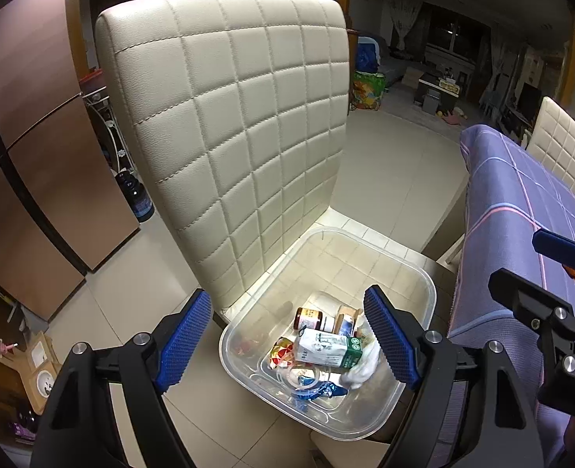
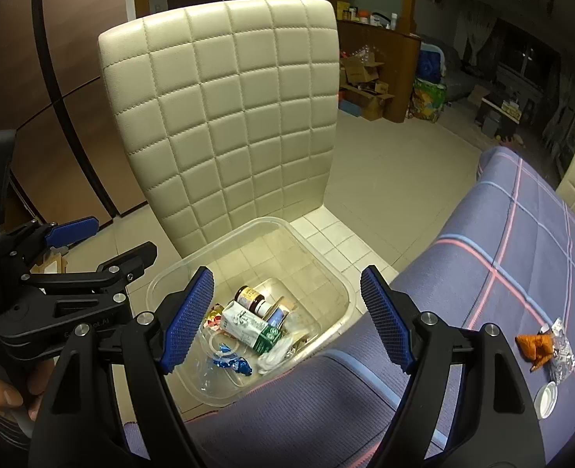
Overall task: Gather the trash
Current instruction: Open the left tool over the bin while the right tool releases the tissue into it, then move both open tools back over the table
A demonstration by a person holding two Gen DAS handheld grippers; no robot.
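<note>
The clear bin (image 1: 423, 273) sits on the chair (image 1: 225, 124) seat, drawn up against the bench (image 2: 501, 257) edge, likely so trash can be dropped straight off the cloth into it. Inside lie a carton (image 1: 328, 347), a brown bottle (image 1: 308, 318), a blue wrapper (image 1: 318, 390), white tissue (image 1: 361, 366) and other scraps I cannot name

The left gripper (image 1: 289, 343) hangs above the bin with jaws spread wide and nothing between them, which suggests a drop just made or no load at all. The right gripper (image 2: 287, 321) hovers over the bin and bench edge, also wide open and empty

Trash remaining on the bench: an orange scrap (image 2: 535, 347), a foil wrapper (image 2: 562, 353) touching it, and a white cap (image 2: 546, 396) just beside. They lie to the right, so the right gripper seems better placed to fetch them
</note>
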